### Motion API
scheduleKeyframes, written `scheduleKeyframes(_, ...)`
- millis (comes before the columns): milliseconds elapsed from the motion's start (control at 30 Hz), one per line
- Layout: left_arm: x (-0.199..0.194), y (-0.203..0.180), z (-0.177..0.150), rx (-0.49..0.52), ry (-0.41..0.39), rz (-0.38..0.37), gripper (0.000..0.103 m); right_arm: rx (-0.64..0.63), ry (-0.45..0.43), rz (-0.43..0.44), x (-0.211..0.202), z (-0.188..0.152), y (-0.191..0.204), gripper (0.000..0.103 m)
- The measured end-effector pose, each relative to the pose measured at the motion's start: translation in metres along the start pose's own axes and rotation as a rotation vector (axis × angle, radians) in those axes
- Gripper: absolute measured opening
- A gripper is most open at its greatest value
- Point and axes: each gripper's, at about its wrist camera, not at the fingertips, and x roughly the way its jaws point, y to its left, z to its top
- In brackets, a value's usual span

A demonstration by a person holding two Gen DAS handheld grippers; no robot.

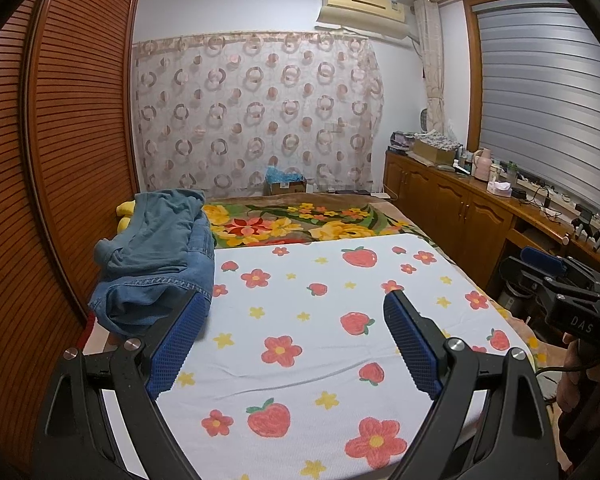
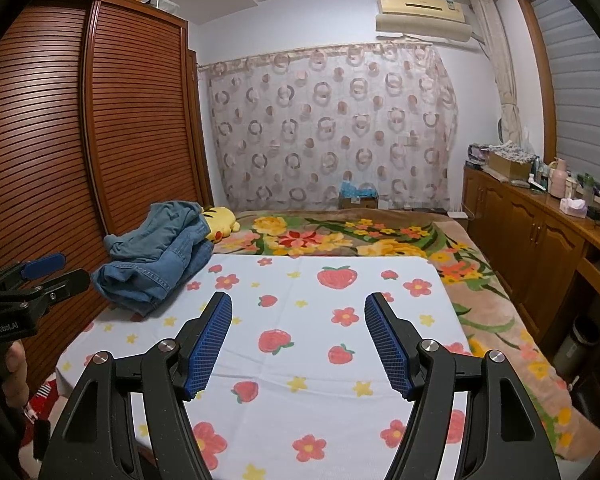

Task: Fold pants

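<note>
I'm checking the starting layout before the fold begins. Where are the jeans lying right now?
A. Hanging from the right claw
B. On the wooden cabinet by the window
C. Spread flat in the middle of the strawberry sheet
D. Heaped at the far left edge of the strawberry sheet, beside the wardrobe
D: the jeans sit in a crumpled heap at the far left of the strawberry sheet, next to the wardrobe; both claws are open and hold nothing.

I am seeing the pants (image 1: 156, 256) lying heaped ahead-left of my left gripper (image 1: 296, 332), on the sheet's (image 1: 320, 320) far left corner; my right gripper (image 2: 298, 340) is hanging over the sheet, the blanket (image 2: 340, 236) lying beyond; the cabinet (image 2: 540, 232) is standing to its right.
</note>
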Motion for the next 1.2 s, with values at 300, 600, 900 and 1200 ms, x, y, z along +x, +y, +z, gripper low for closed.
scheduleKeyframes(300, 0.0001, -0.0006, 0.0004, 0.000, 0.000, 0.000, 0.091, -0.001, 0.001, 0.001, 0.0003, 0.0002, -0.0022, 0.071)
scheduleKeyframes(600, 0.0000, -0.0009, 0.0007, -0.001, 0.001, 0.000, 0.091, -0.003, 0.000, 0.001, 0.0009, 0.0005, -0.0040, 0.071)
scheduleKeyframes(900, -0.0001, -0.0011, 0.0007, -0.001, 0.000, 0.000, 0.091, -0.004, -0.001, 0.001, 0.0010, 0.0003, -0.0047, 0.071)
scheduleKeyframes(1200, -0.0002, -0.0011, 0.0008, -0.001, 0.001, 0.000, 0.091, -0.005, -0.002, 0.001, 0.0002, 0.0002, -0.0044, 0.071)
